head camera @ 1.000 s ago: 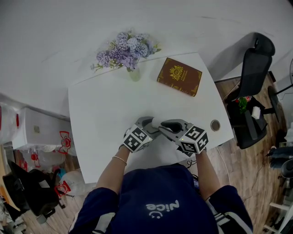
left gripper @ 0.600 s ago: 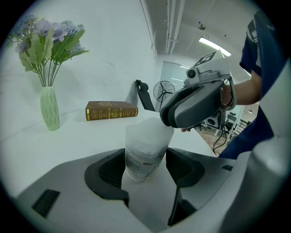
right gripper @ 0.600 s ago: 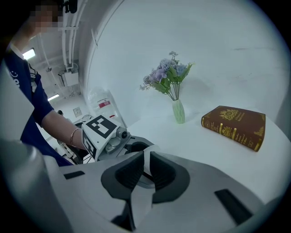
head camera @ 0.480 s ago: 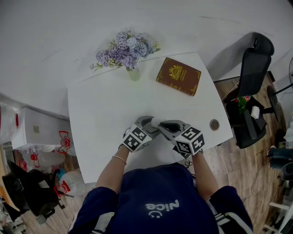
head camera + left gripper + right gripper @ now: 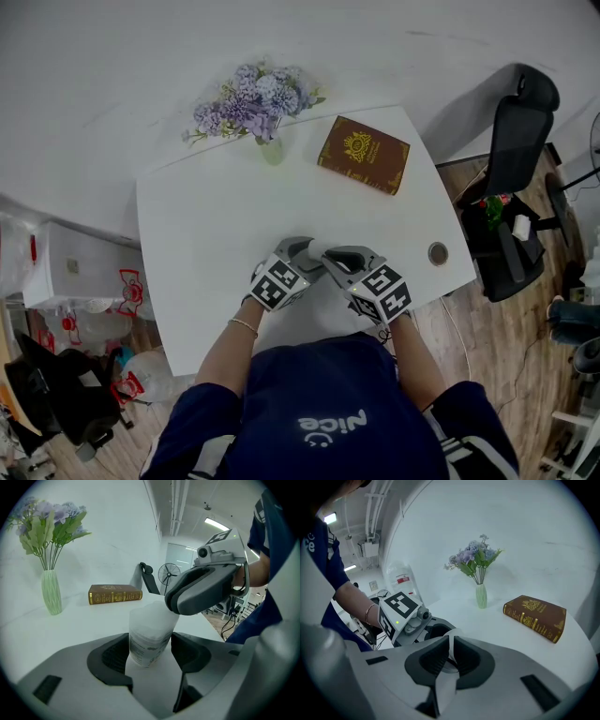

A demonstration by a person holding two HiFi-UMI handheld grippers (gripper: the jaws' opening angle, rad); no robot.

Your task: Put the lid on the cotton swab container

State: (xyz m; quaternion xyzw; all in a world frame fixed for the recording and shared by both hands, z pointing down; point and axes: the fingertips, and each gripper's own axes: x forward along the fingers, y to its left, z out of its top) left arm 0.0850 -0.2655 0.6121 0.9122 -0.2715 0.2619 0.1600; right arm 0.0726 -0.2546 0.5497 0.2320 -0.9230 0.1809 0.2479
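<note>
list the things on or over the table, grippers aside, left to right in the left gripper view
green vase of purple flowers → brown book → cotton swab container

Right gripper (image 5: 325, 253) shifted slightly left, nearer the person, jaws closing on the thin white lid (image 5: 450, 644)

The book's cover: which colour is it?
The book is brown with gold ornament, clearest in the right gripper view.

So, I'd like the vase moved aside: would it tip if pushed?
Probably tips easily: the vase is slim and upright, and the flowers spread wide above it, so it looks top-heavy. It looks glossy, perhaps glass or ceramic, so likely slippery and breakable. Push low.
</note>
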